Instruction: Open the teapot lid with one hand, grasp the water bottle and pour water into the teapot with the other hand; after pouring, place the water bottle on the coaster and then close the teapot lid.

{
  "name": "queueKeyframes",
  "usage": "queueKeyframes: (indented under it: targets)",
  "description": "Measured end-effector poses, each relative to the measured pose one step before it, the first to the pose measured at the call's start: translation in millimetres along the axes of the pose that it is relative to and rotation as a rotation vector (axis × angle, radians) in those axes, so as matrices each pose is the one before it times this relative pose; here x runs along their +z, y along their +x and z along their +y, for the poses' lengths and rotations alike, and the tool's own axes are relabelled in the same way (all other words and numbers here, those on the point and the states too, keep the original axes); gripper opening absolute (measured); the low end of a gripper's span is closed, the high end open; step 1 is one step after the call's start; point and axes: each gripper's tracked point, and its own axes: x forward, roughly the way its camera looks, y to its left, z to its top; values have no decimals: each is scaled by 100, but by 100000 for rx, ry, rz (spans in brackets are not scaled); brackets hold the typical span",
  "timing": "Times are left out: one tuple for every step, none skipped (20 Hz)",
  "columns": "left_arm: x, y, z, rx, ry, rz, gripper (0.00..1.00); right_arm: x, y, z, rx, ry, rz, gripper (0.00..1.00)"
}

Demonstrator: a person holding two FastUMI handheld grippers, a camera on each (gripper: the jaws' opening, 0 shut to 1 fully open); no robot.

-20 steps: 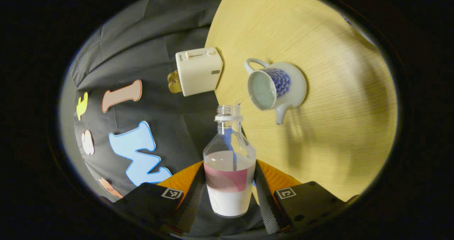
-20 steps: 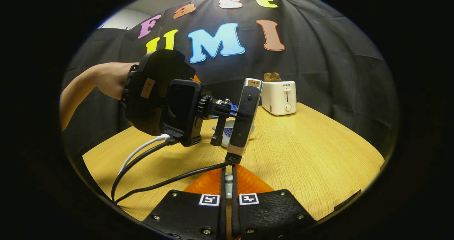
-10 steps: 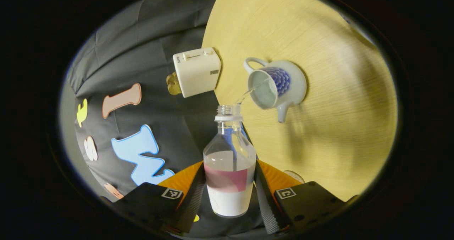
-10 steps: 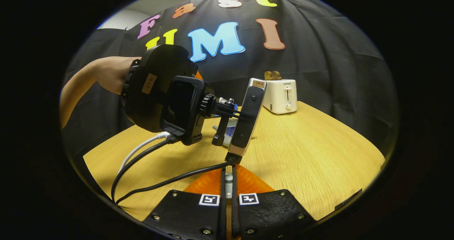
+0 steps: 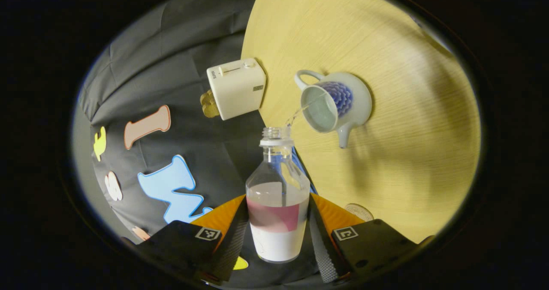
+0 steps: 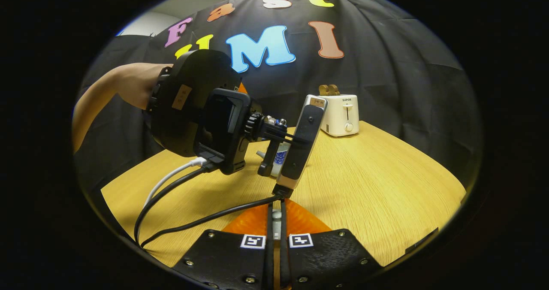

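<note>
My left gripper (image 5: 278, 221) is shut on a clear water bottle (image 5: 278, 195) with a pink and white label, uncapped and tipped toward the teapot. A thin stream of water (image 5: 300, 110) runs from its mouth into the open white and blue teapot (image 5: 339, 105) on the wooden table. In the right gripper view, the left gripper's body (image 6: 206, 114) and the hand (image 6: 128, 88) holding it hang over the teapot (image 6: 281, 157), hiding most of it. My right gripper (image 6: 276, 208) is low and near, shut on a small pale piece, apparently the lid's knob (image 6: 276, 215).
A white toaster (image 5: 236, 88) with bread in it stands at the table's far edge by the black cloth; it is also in the right gripper view (image 6: 341, 115). A round coaster (image 5: 359, 211) peeks out beside my left fingers. Cables (image 6: 171, 187) trail from the left gripper.
Water began flowing from the bottle into the teapot and still runs. The bottle tipped slightly further, and the coaster has come into sight. The right gripper has stayed put.
</note>
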Motion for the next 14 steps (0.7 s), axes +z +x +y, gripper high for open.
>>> queueKeyframes:
  targets:
    - [10, -2, -18, 135, 160, 52, 84, 18, 38, -49, -45, 46, 49, 6]
    - [-41, -8, 102, 119, 210, 74, 84, -33, -24, 11, -12, -57, 179, 6]
    - [65, 58, -75, -160, -34, -96, 84, -5, -17, 3, -13, 139, 89, 6]
    - [-57, -49, 30, -22, -83, 75, 84, -75, -80, 20, -23, 69, 52, 6]
    - [25, 85, 14, 125, 141, -4, 84, 51, -15, -17, -3, 116, 123, 6]
    - [30, -68, 102, 371, 169, -125, 84, -21, 45, 18, -58, 38, 33, 6]
    - [78, 26, 66, 569, 229, -142, 84, -14, 13, 4, -36, -99, 49, 6]
    - [2, 82, -10, 231, -147, -180, 84, 50, -31, -30, -68, -48, -88, 6]
    - [-20, -144, -58, 118, -472, -207, 84, -91, 2, -40, -61, 76, 50, 6]
    - [-35, 92, -171, -196, -591, -107, 84, 45, 13, -5, -14, 79, 88, 6]
    - [-82, 111, -11, -314, -644, -97, 84, -3, 5, 15, 20, -43, 21, 6]
    - [50, 53, -66, 38, -803, -320, 84, 12, -47, 11, -89, -50, -30, 6]
    - [-20, 91, -43, 72, -936, -540, 84, -13, -12, 2, -68, 17, 11, 6]
    - [-73, 49, -90, -24, -1067, -153, 84, 30, 18, -58, -71, 60, -13, 6]
